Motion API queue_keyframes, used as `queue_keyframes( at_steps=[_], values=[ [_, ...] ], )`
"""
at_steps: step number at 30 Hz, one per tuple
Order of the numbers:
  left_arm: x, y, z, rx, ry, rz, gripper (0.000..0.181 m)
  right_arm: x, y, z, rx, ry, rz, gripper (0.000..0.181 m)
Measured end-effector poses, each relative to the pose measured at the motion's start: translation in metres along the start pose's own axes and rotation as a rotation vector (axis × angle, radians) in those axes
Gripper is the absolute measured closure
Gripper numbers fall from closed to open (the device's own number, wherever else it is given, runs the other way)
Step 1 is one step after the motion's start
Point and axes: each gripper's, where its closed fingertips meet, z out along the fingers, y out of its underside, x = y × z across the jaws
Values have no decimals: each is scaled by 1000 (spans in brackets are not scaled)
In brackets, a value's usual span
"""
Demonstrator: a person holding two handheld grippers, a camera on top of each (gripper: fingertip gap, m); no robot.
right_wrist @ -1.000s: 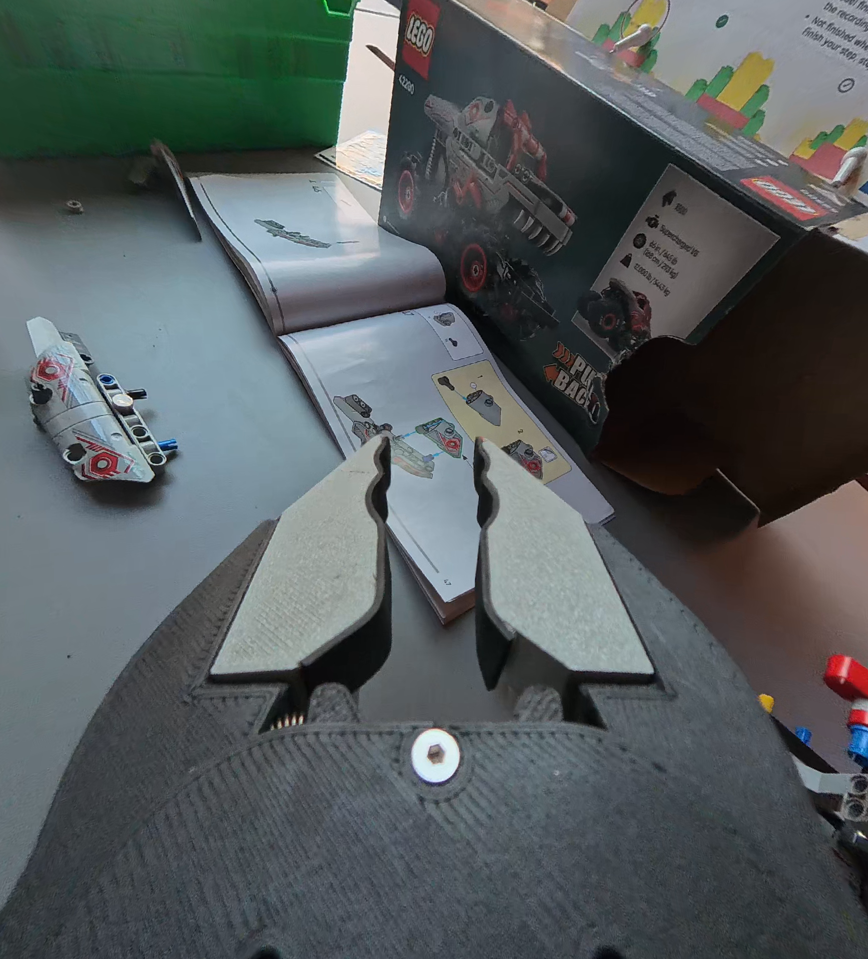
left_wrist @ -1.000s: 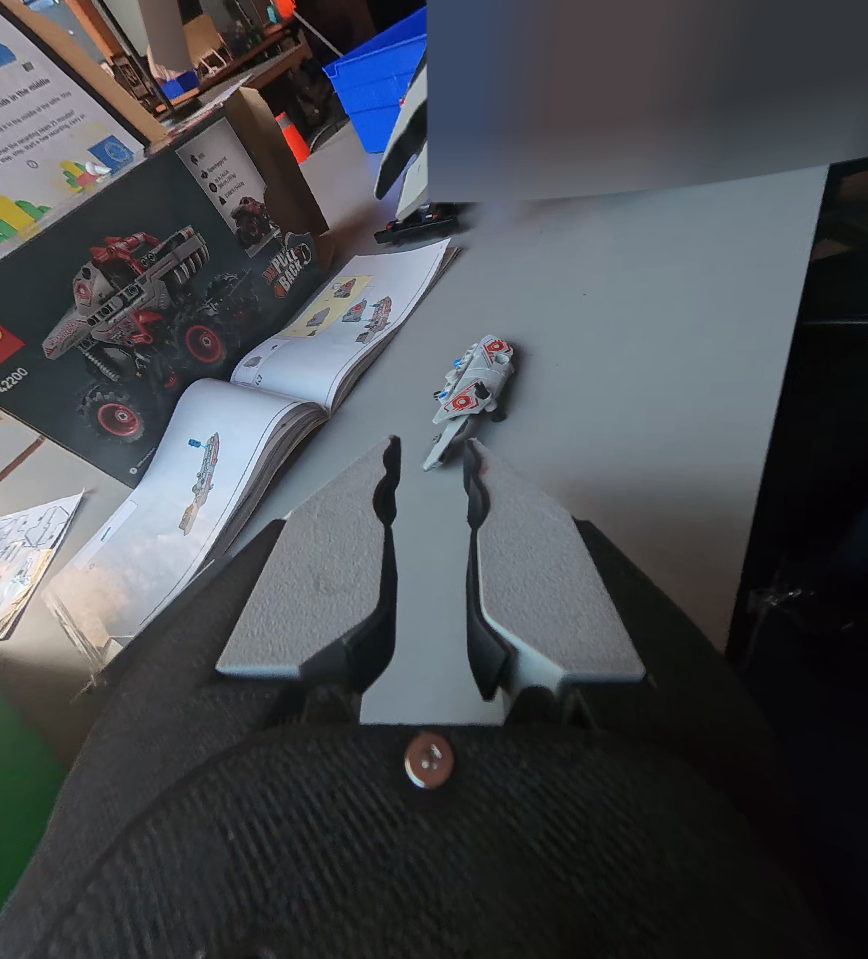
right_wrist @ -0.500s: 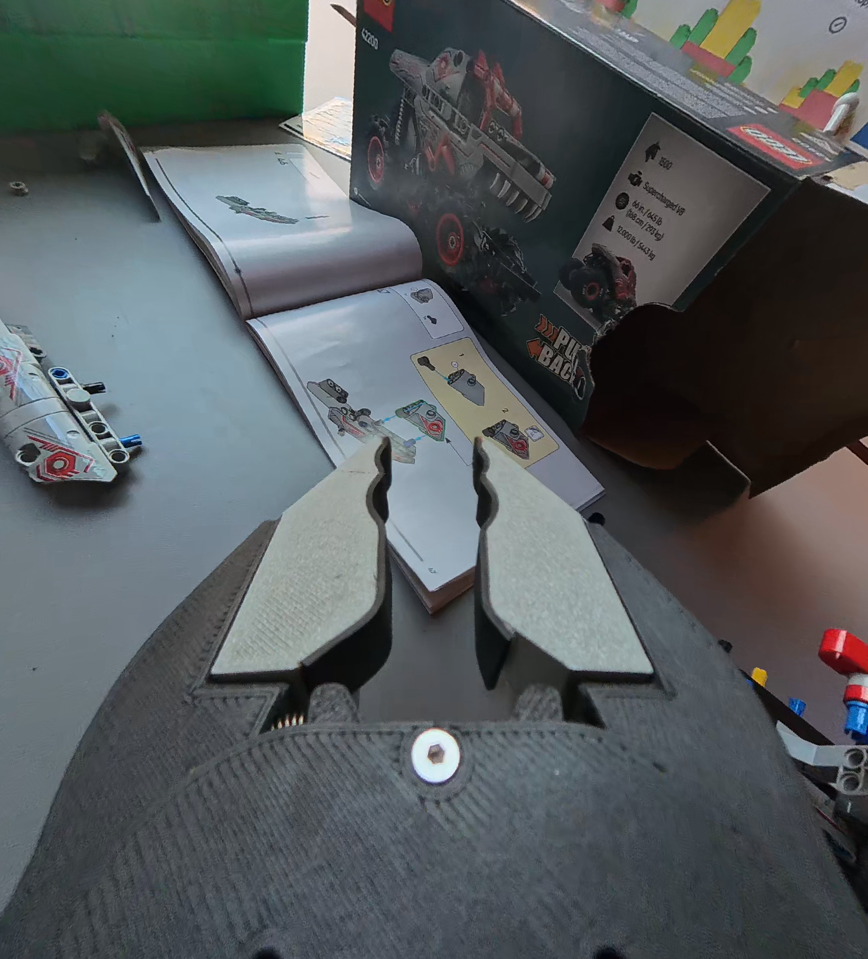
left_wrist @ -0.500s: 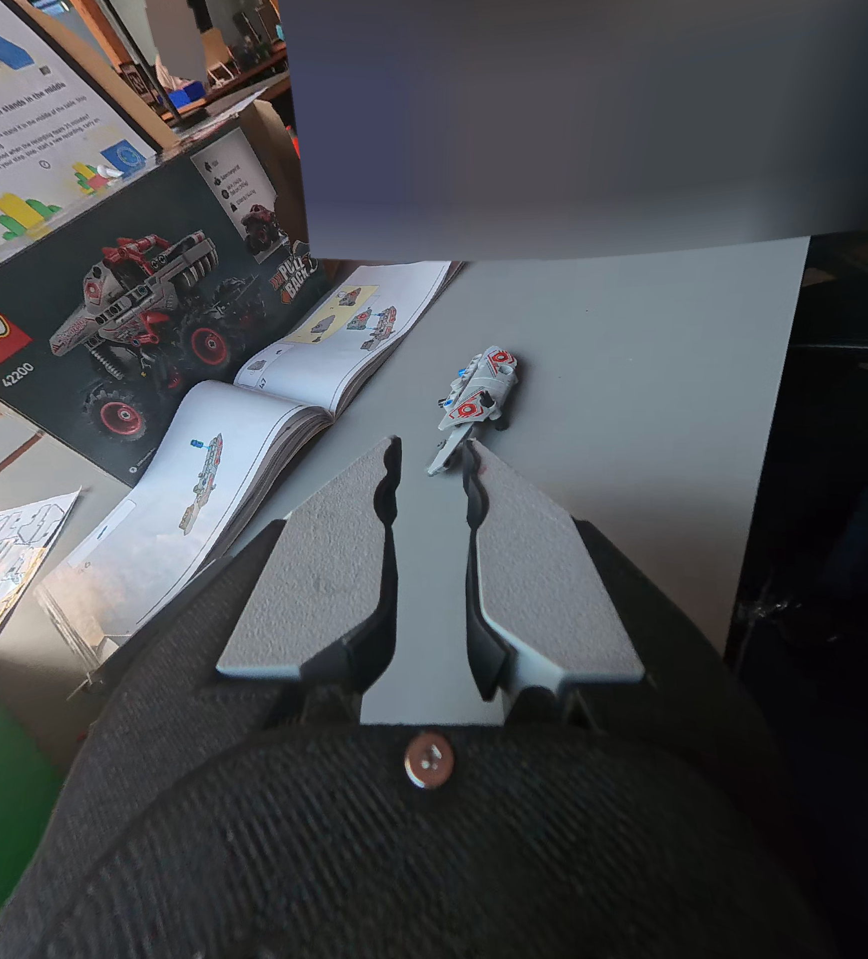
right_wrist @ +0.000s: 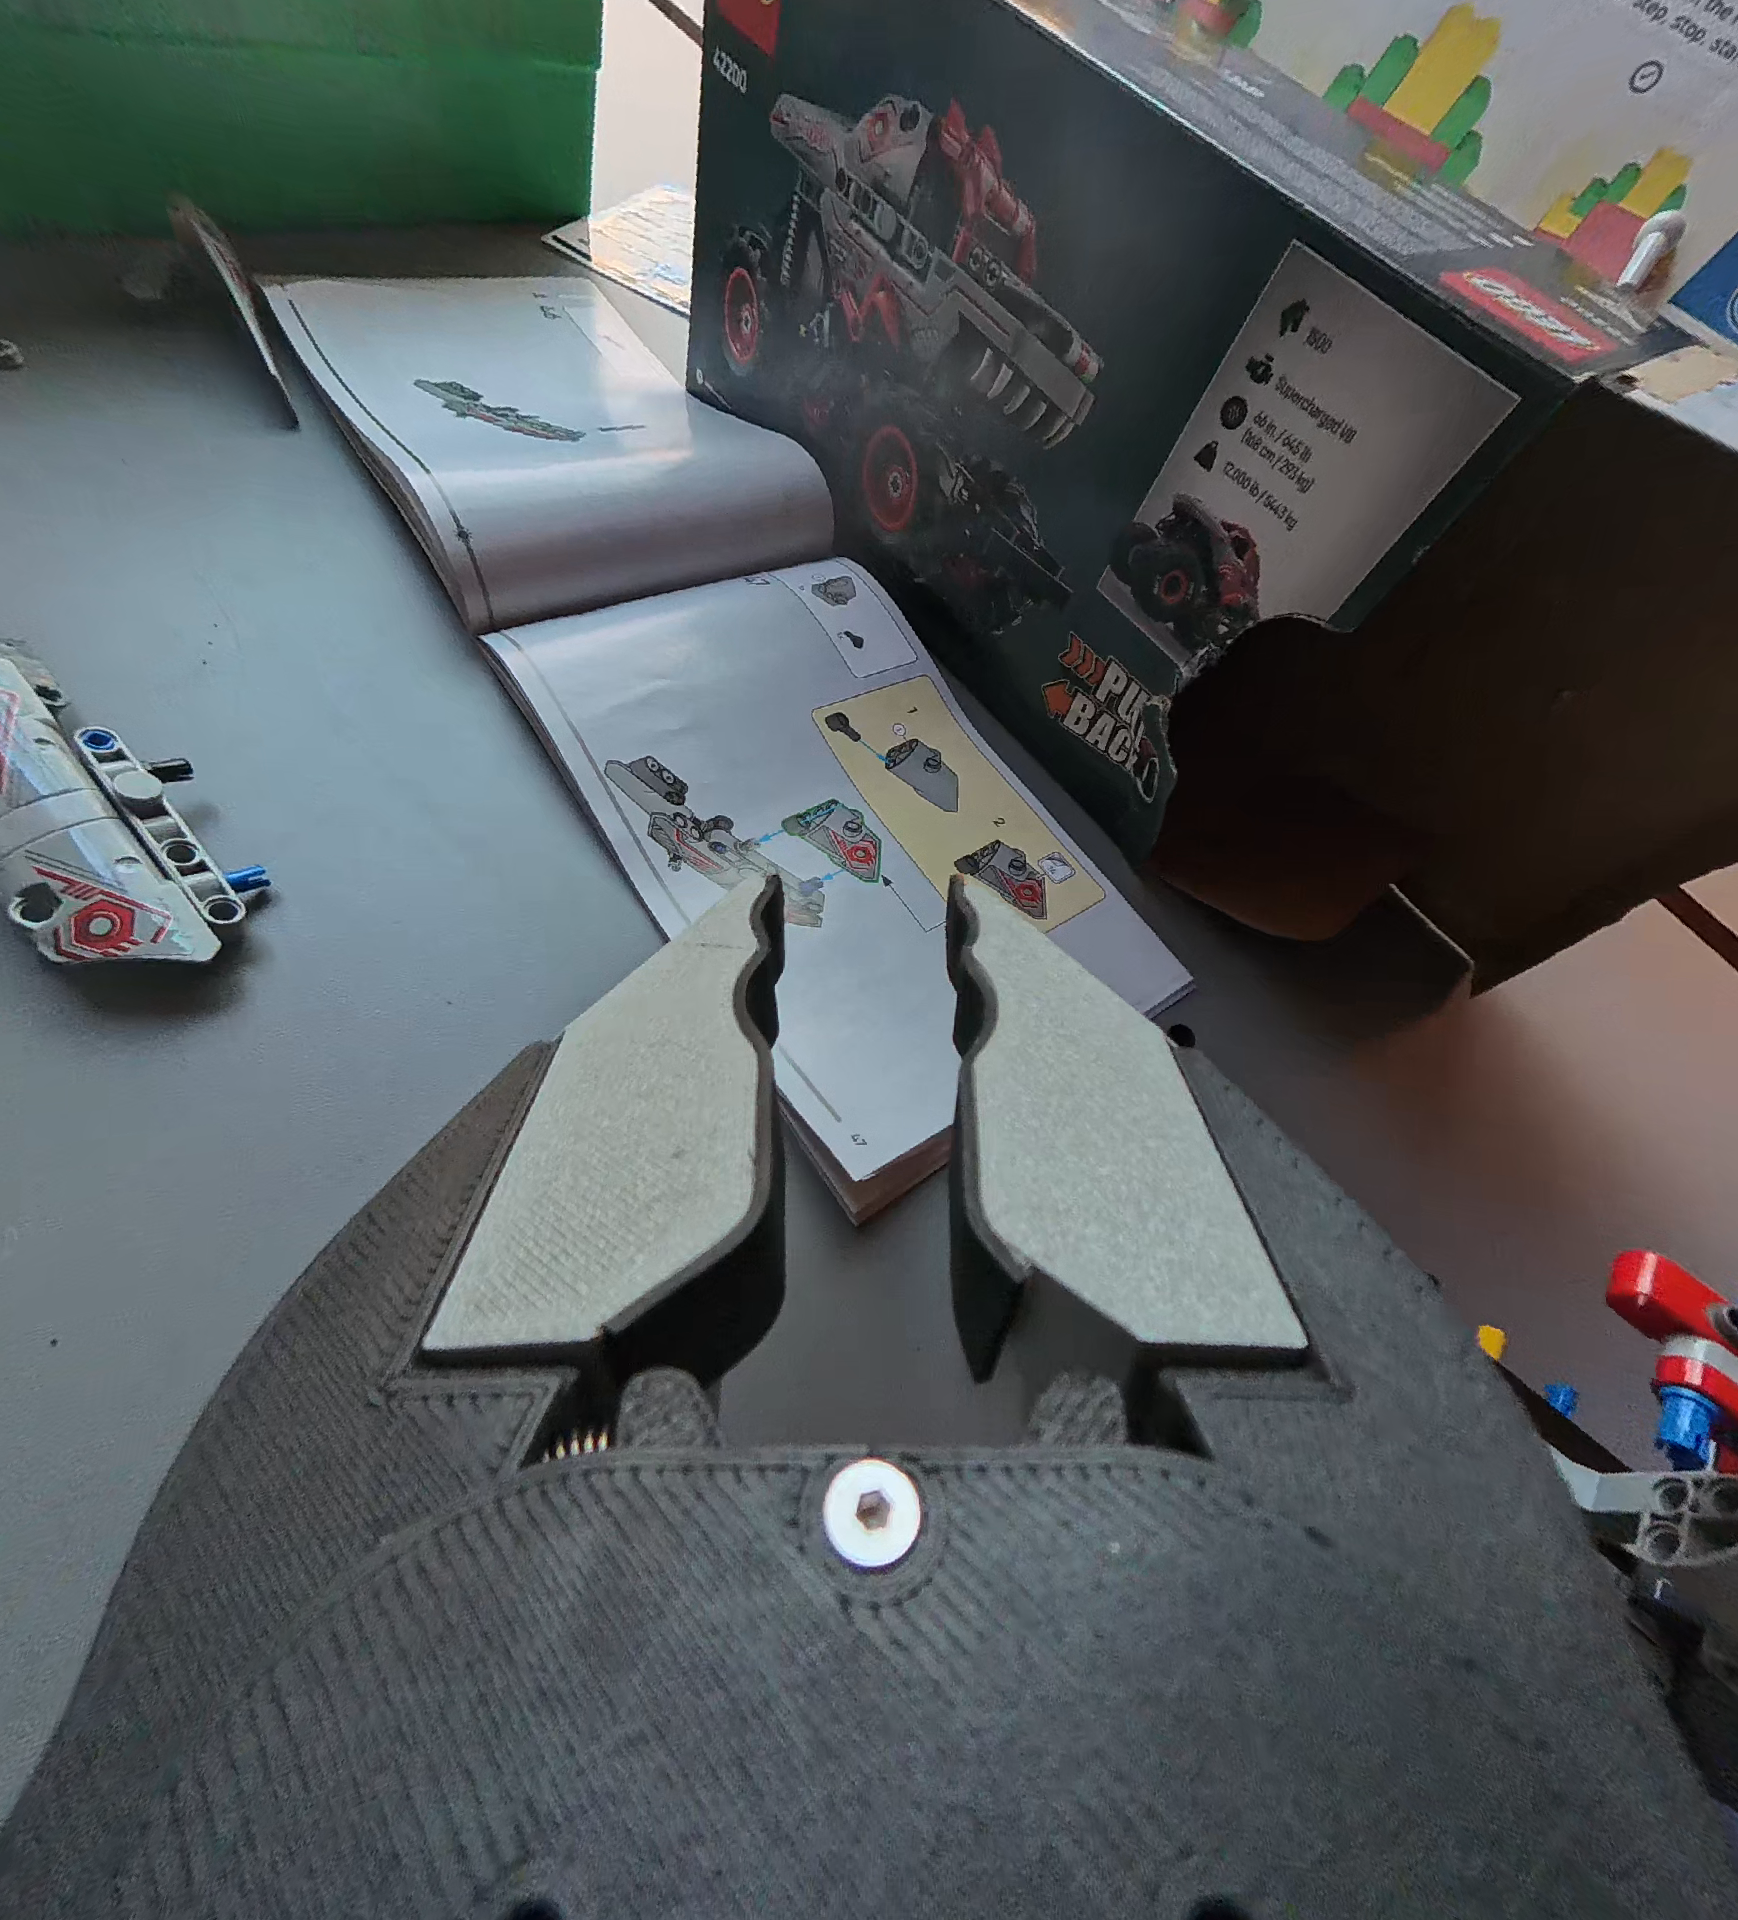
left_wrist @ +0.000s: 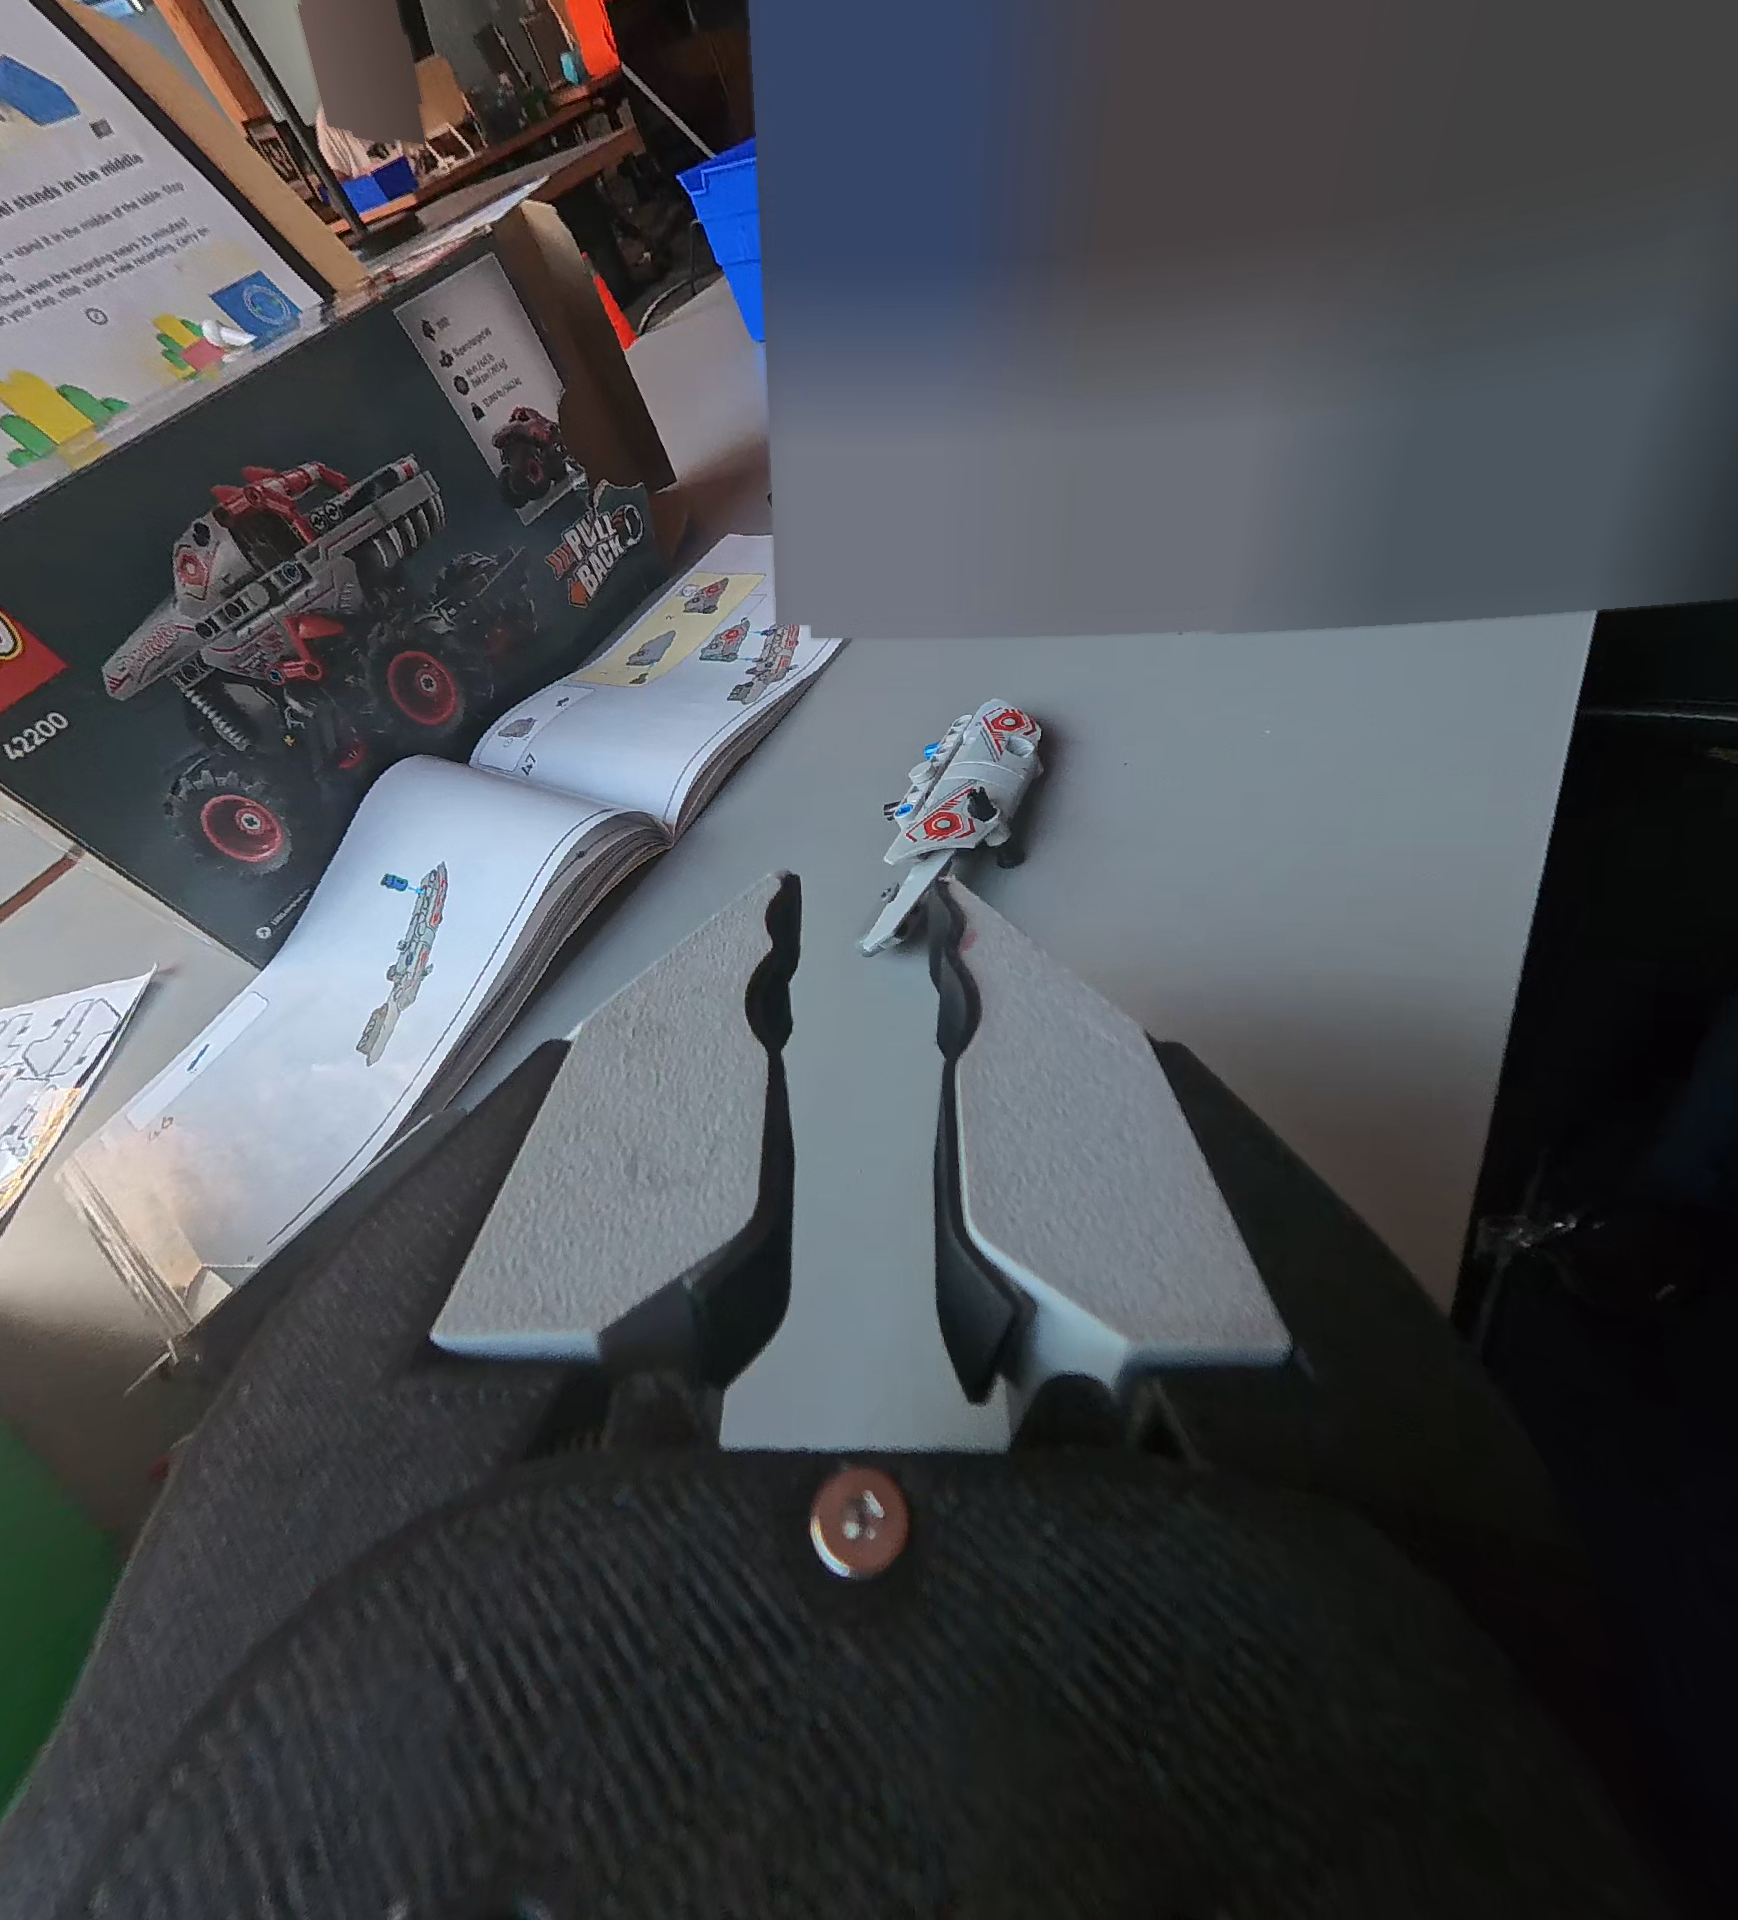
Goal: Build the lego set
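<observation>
A grey lego side-panel assembly [left_wrist: 960,808] with red stickers and blue pins lies on the grey table [left_wrist: 1260,831]. My left gripper [left_wrist: 870,904] is open and empty, its tips just short of the assembly's pointed end. The assembly also shows at the left of the right wrist view [right_wrist: 65,810]. My right gripper [right_wrist: 860,899] is open and empty above the open instruction booklet [right_wrist: 792,790]. A partly built red and grey lego chassis [right_wrist: 1717,1392] sits at the right edge of the right wrist view.
The dark set box [left_wrist: 304,623] stands behind the booklet [left_wrist: 491,935], its open end flap [right_wrist: 1530,675] to the right. A green bin [right_wrist: 252,104] stands at the far left. A sticker sheet [left_wrist: 3,1101] lies by the booklet. The table edge [left_wrist: 1530,935] runs along the right. The tips of one gripper are about 25 centimetres away from the tips of the other.
My left gripper has drawn back slightly and shifted left, so the assembly's tip sits by the right finger. My right gripper has swung over the booklet. Both stay open.
</observation>
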Motion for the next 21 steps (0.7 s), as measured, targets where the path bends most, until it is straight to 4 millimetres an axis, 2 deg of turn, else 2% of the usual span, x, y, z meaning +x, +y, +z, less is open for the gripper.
queue_keyframes(
  at_steps=[11, 15, 21],
  values=[
    [1, 7, 6, -53, 25, -14, 159, 2, -6, -6, 28, 11, -6, 154],
    [3, 14, 11, -113, 33, -9, 158, -10, -8, -6, 35, -41, -42, 154],
    [2, 13, 11, -103, 19, 6, 158, -12, -8, -7, 16, -10, -110, 154]
  ],
)
